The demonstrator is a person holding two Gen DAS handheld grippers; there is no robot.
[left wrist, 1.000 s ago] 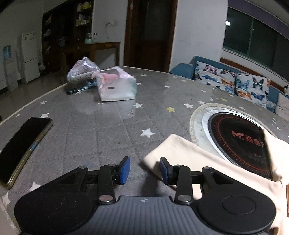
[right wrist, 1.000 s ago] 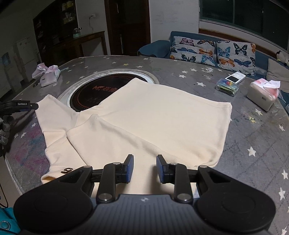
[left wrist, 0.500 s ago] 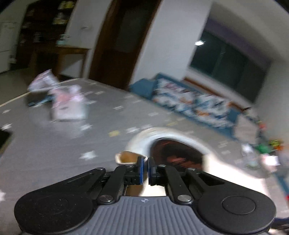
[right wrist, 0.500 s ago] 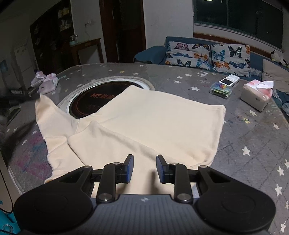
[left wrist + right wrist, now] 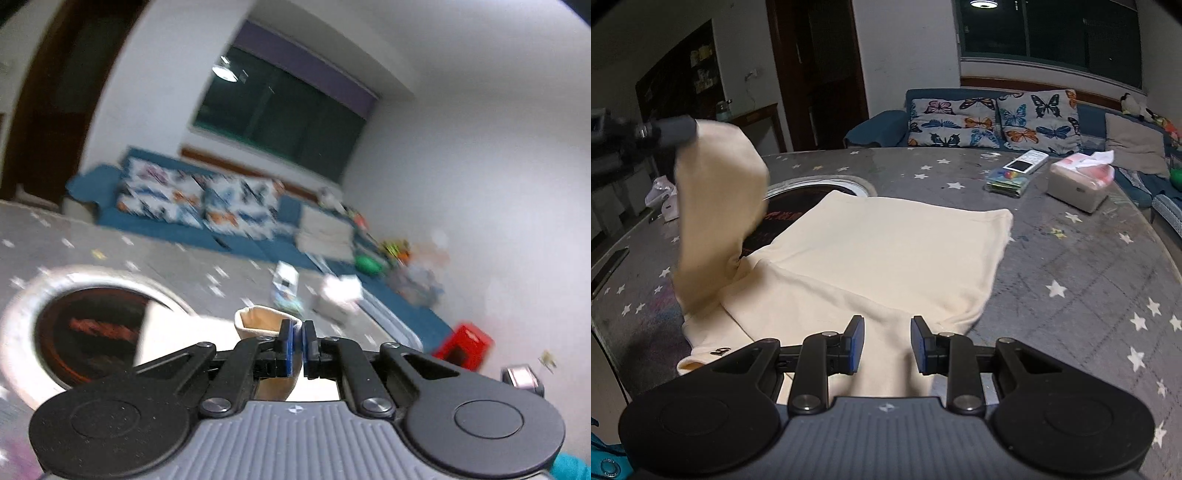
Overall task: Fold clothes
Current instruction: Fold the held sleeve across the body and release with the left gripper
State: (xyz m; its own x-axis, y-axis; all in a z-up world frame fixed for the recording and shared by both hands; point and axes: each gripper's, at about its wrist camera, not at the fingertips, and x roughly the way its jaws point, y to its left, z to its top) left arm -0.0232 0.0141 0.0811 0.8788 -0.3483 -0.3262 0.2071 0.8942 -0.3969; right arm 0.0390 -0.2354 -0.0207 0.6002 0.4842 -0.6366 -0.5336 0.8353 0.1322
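A cream sweatshirt [image 5: 886, 254] lies spread on the round grey star-patterned table [image 5: 1089, 295]. My left gripper [image 5: 297, 349] is shut on the cuff of its sleeve [image 5: 264, 319]. In the right wrist view the left gripper [image 5: 670, 129] holds that sleeve [image 5: 716, 214] lifted high above the table at the left. My right gripper [image 5: 887, 343] is open and empty, low over the near edge of the sweatshirt. The left wrist view is motion-blurred.
A round induction hob [image 5: 812, 192] is set into the table, partly under the sweatshirt. A tissue box [image 5: 1078, 184], a remote [image 5: 1027, 162] and a small packet [image 5: 1006, 181] lie at the far right. A phone [image 5: 607, 267] lies at the left edge. A blue sofa [image 5: 997, 118] stands behind.
My left gripper shut on the sleeve cuff and lifted it up and to the right, over the shirt. My right gripper stayed open and drew back a little.
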